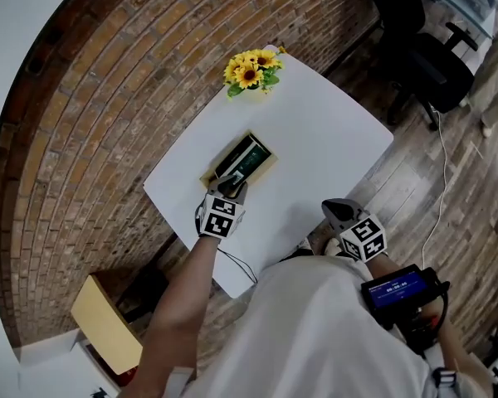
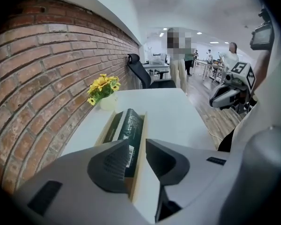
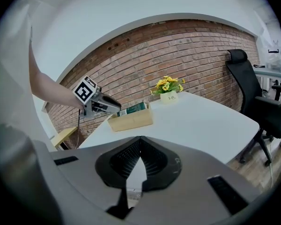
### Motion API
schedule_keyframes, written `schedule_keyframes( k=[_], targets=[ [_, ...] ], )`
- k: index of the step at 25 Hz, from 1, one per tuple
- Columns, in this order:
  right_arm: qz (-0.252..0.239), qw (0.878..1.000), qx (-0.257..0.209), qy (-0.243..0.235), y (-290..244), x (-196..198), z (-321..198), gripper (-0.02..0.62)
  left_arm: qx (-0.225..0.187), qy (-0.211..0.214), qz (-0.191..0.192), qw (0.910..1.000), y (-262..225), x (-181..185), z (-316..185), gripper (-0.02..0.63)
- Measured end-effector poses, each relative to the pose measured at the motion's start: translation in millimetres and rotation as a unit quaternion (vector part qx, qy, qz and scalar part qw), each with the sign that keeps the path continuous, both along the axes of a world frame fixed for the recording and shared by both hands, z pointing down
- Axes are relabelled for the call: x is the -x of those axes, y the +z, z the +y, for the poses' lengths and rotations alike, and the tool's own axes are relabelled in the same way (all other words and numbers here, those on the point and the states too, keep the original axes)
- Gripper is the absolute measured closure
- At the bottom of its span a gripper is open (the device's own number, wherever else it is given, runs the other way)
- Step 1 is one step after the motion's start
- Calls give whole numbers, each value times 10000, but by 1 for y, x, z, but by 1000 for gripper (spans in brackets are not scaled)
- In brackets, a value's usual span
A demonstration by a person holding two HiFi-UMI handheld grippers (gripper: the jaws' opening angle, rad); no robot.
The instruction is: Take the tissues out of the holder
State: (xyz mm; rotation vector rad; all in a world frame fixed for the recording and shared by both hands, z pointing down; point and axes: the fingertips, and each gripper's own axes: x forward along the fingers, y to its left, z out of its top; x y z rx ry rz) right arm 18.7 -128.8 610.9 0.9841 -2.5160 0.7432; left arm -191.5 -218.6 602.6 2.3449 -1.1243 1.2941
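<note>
Dark green tissue pack (image 2: 130,125) is seen lying in the light wooden box holder (image 2: 141,149) on the white table (image 2: 173,116). Its near end is hidden by the left gripper (image 2: 136,159), whose jaws are parted astride the holder's wall (nothing pinched). The right gripper (image 3: 140,146) is clenched, empty.

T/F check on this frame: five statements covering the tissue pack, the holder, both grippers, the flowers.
1. The tissue pack sits inside the wooden holder. True.
2. The left gripper is closed tight. False: its jaws stand apart over the holder's near end.
3. The right gripper holds the tissue pack. False: its jaws are together with nothing between them, away from the holder.
4. The sunflowers stand at the table's far corner, apart from the holder. True.
5. The holder lies on the floor. False: it rests on the white table.
</note>
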Motion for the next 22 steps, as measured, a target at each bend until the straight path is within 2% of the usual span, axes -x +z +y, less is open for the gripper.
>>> schedule_keyframes(
  k=[4,8,12,15,22],
  targets=[
    [43,9999,43,99,2,-6,2,589,97,300,-386,9988,5,6,-14,478],
    [82,9998,79,178,5,-11,4,589,181,409,-535,9976,6,14,-32,420],
    [132,9994,96,297,5,-20,6,589,495,664,-784,9935,17,14,-38,362],
    [128,9992,99,372,4,-22,6,589,745,783,-968,9894,26,21,-41,348],
    [175,9981,169,558,9,-33,14,589,1245,901,-839,9845,46,25,-42,348]
  ],
)
